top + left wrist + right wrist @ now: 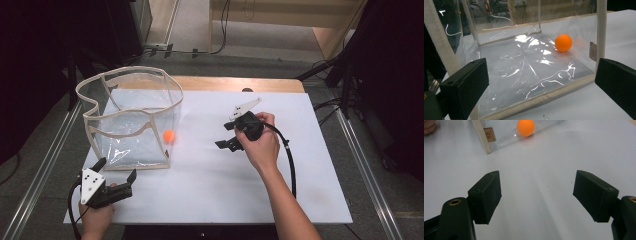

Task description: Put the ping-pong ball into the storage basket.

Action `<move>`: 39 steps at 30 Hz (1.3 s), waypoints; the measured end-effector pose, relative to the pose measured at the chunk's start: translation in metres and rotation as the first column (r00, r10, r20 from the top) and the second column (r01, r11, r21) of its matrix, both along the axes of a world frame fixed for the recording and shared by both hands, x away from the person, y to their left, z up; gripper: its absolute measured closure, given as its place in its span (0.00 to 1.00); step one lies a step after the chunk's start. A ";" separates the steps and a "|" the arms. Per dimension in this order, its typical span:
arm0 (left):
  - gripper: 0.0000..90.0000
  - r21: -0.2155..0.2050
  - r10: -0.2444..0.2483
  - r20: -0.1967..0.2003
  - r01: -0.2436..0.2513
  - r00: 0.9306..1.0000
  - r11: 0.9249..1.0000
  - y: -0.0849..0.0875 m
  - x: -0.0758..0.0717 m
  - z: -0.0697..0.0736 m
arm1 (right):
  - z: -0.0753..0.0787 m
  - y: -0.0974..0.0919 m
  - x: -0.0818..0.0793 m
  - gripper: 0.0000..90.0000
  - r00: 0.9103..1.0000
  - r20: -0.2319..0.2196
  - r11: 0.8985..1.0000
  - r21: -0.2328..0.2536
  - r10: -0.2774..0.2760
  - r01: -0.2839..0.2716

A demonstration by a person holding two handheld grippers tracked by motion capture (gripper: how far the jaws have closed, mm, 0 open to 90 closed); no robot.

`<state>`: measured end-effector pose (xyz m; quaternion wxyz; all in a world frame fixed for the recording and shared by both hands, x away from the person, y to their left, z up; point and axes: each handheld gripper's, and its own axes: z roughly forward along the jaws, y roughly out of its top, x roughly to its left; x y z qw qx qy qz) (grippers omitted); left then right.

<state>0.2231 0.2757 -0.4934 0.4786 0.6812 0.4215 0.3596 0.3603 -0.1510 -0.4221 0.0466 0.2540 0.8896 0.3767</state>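
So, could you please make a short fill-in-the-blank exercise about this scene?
1. The ball inside the clear bag is ____ in colour.
2. The right gripper holds ____ between its open jaws.
3. The bag stands nearer to the ____ gripper.

Missing words: orange; nothing; left

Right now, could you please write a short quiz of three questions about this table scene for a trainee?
1. True or false: the small orange ball lies inside the clear plastic bag with beige fabric edging.
2. Which gripper is closer to that bag: A, left gripper, or B, right gripper?
3. Fill in: both grippers' jaws stand ____, holding nothing.

Key: 1 true; 2 A; 3 open.
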 end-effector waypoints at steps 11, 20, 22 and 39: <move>0.00 0.000 0.000 -0.001 0.000 1.000 1.000 0.000 0.000 0.000 | -0.010 -0.016 -0.009 0.23 1.000 0.011 0.998 0.062 -0.026 0.025; 0.00 0.000 0.003 0.000 -0.003 1.000 1.000 0.000 0.000 0.000 | -0.016 -0.030 -0.017 0.23 0.999 0.022 0.993 0.113 -0.047 0.044; 0.00 0.000 0.004 0.000 -0.004 1.000 1.000 0.000 0.000 0.000 | -0.017 -0.033 -0.019 0.23 0.998 0.023 0.992 0.115 -0.053 0.050; 0.00 0.004 0.005 -0.003 -0.005 1.000 1.000 0.000 0.000 0.000 | -0.031 -0.075 -0.040 0.23 0.990 0.038 0.980 0.156 -0.133 0.125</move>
